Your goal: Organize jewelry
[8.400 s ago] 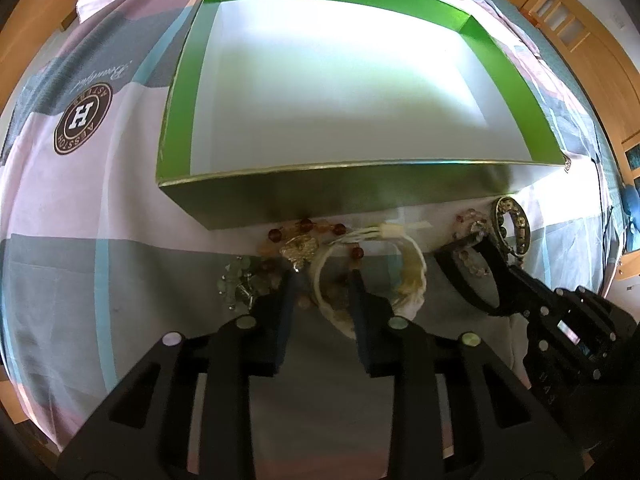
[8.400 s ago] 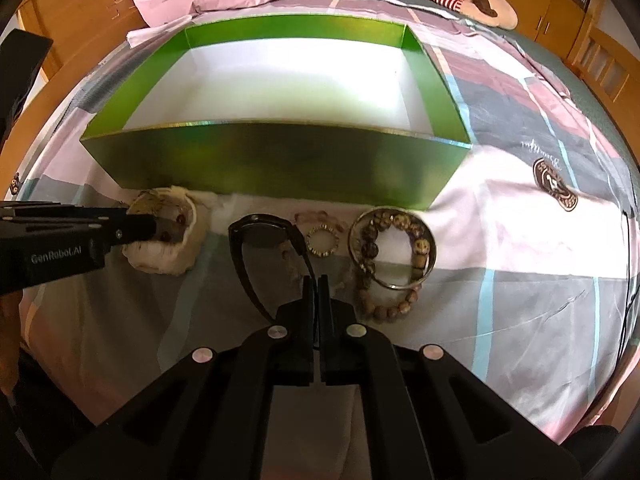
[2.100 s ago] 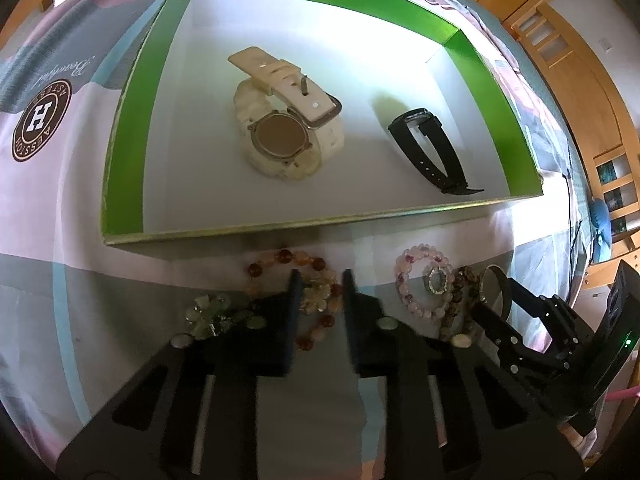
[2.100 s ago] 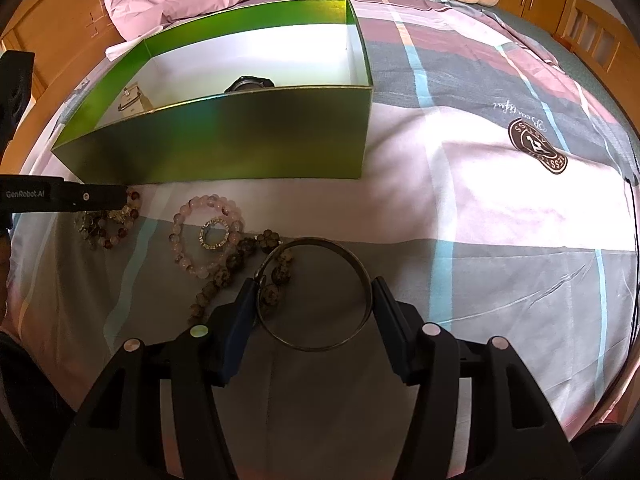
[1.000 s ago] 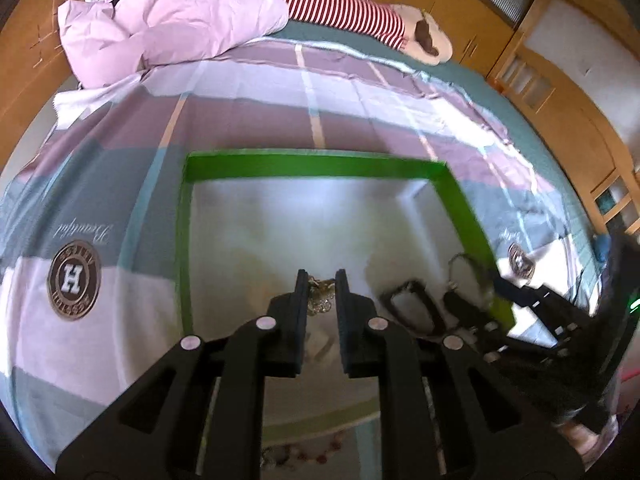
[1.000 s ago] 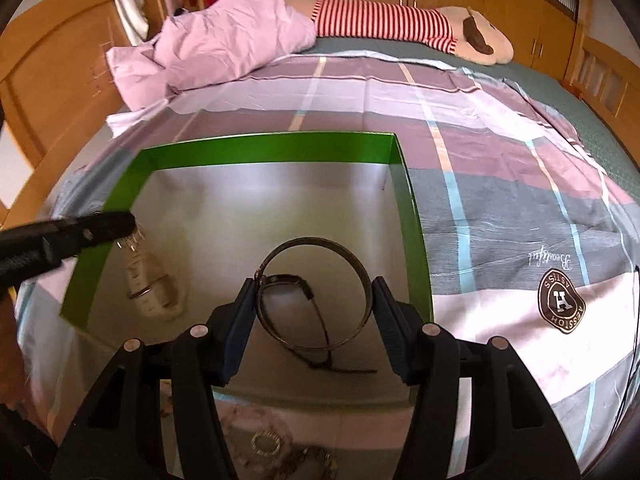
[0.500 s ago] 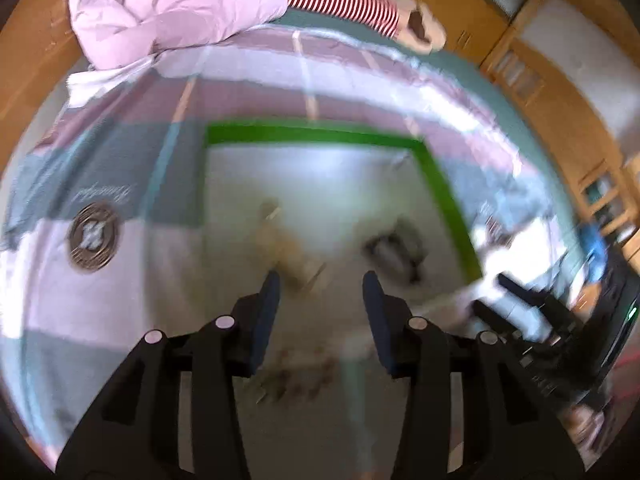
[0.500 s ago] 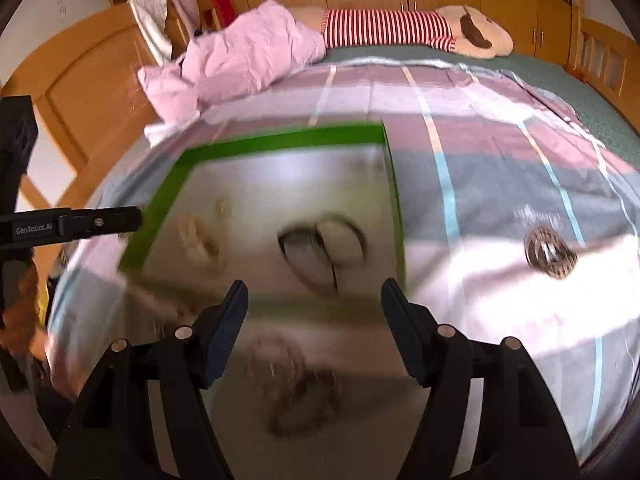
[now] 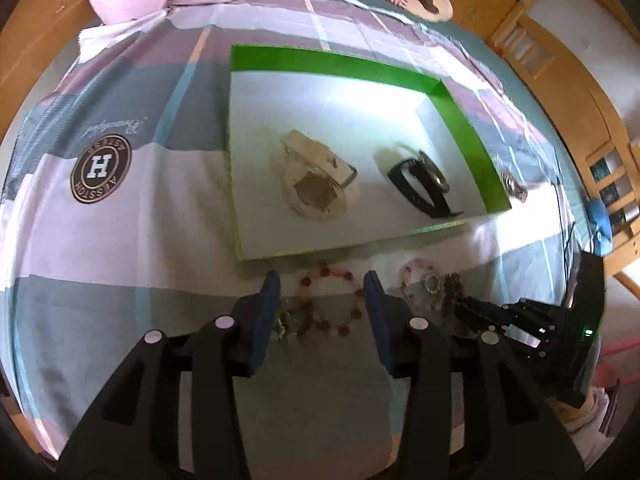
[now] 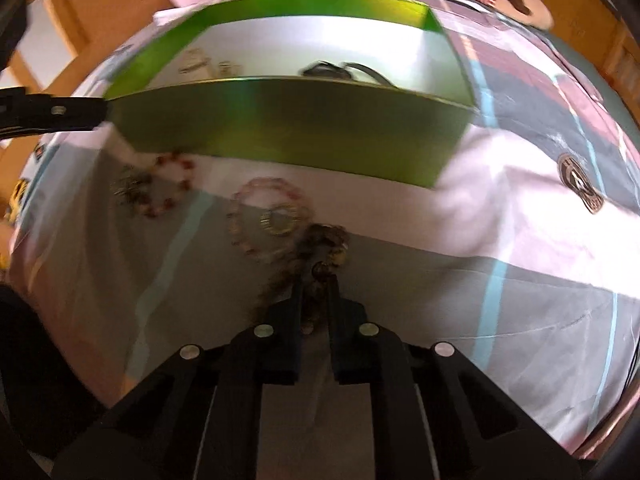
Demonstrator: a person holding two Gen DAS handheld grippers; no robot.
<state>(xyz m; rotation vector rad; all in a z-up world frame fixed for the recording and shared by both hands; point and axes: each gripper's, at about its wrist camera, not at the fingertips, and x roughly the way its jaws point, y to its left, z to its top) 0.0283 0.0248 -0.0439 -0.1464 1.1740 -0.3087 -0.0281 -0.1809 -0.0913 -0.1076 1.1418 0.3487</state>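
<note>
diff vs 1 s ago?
Both claws left the box for the bedspread. Left claw dropped its small piece, opened, now over the red beads. Right claw released the bangle, closed on the dark beads. Watches stayed put.
</note>
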